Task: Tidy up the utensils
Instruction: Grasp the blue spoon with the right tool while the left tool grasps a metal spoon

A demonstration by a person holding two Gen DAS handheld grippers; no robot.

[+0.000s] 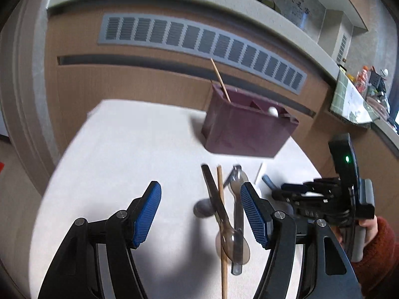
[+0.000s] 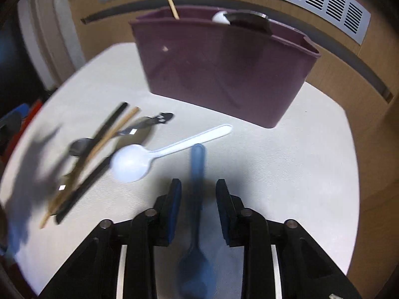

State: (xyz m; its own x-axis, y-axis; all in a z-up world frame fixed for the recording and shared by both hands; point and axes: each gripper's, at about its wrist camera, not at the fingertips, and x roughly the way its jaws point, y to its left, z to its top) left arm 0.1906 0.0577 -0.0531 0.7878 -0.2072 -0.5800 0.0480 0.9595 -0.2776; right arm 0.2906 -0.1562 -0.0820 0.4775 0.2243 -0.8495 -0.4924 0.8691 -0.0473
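A purple utensil holder (image 1: 247, 129) (image 2: 224, 69) stands at the back of the white table (image 1: 112, 149). It holds a wooden chopstick (image 2: 170, 0), a white spoon (image 2: 220, 17) and a dark utensil. My left gripper (image 1: 200, 186) is open wide above a pile of smoky translucent spoons (image 1: 224, 234) and a loose chopstick (image 1: 222, 224), touching none of them. My right gripper (image 2: 198, 183) straddles the handle of a blue spoon (image 2: 198, 159) that lies on the table; a gap shows on both sides of the handle. A white spoon (image 2: 132, 162) lies just to the left.
Behind the table runs a wooden panel with a long grey vent grille (image 1: 199, 42). A cluttered counter (image 1: 361, 94) sits at the far right. A hand in a red sleeve (image 1: 374, 244) holds the right gripper. Bare tabletop lies to the right of the blue spoon (image 2: 299, 162).
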